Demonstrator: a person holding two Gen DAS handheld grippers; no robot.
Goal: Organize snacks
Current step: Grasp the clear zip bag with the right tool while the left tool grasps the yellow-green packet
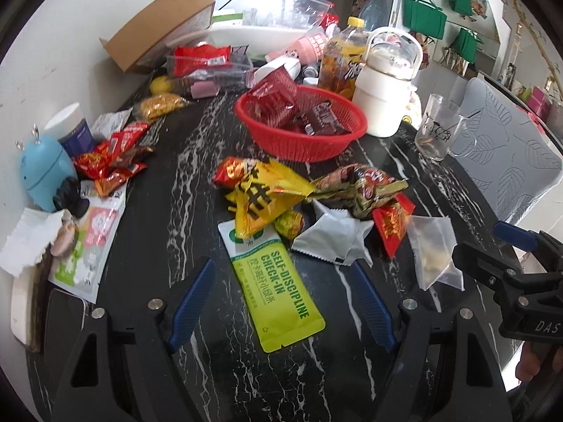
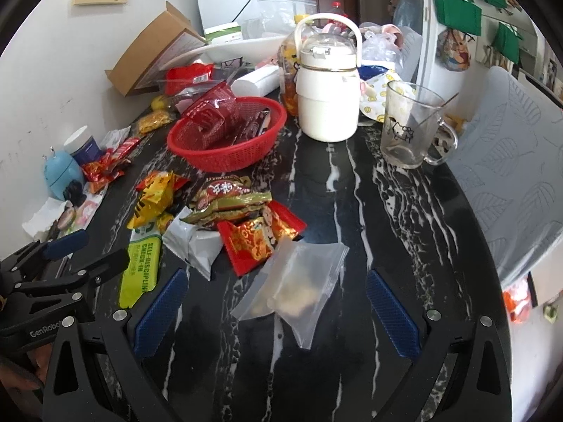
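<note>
Green snack pouch (image 1: 278, 292) between spread left fingers (image 1: 191, 304) — clear bag (image 2: 293, 290) between spread right fingers (image 2: 160, 313).

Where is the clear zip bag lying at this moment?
In the right wrist view, the clear zip bag lies flat on the black marble table, between the open right gripper's fingers, beside the red packet.

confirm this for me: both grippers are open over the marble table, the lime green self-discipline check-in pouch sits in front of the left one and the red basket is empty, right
Not quite: the red basket is not empty. The left wrist view shows dark red snack packets inside it. The rest holds: left gripper and right gripper are open, with the lime green pouch before the left.
</note>
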